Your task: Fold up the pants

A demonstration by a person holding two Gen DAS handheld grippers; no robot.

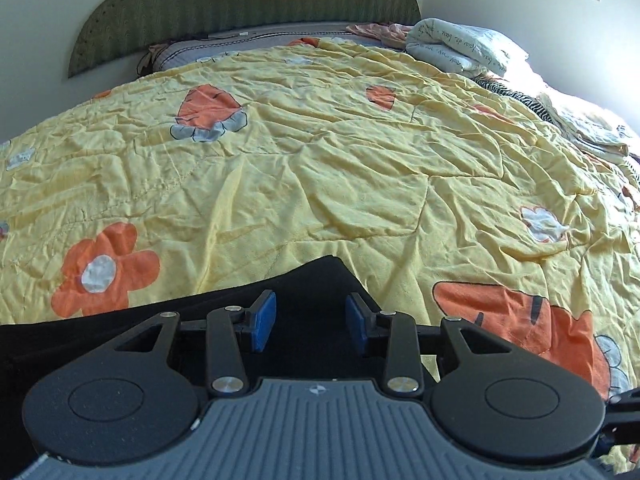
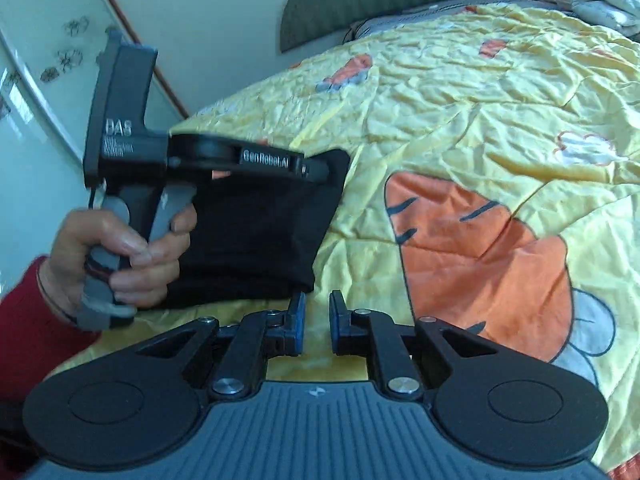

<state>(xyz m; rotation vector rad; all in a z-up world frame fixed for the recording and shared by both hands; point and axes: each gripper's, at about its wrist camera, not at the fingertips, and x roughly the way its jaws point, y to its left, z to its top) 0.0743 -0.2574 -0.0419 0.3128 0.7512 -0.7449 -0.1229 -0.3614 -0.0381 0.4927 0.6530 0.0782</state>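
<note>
A bed [image 1: 320,152] covered with a wrinkled yellow quilt [image 1: 360,168], patterned in orange flowers, is stretching away ahead of both tools. A green headboard [image 1: 248,4] is standing at its far end, with folded white bedding [image 1: 464,46] lying far ahead and to the right of the left tool.

The black pants [image 2: 256,236] are lying folded on the quilt, just ahead and to the left of the right tool [image 2: 317,322] and directly beneath the left tool [image 1: 311,322].

A hand [image 2: 120,256] in a red sleeve [image 2: 28,320] is gripping the left tool's handle.

The left tool is hanging over the pants with its blue pads [image 1: 264,320] standing apart and nothing pinched between them. The right tool's jaws are sitting nearly together, holding nothing, with a narrow gap showing over the quilt just past the pants' near edge.
</note>
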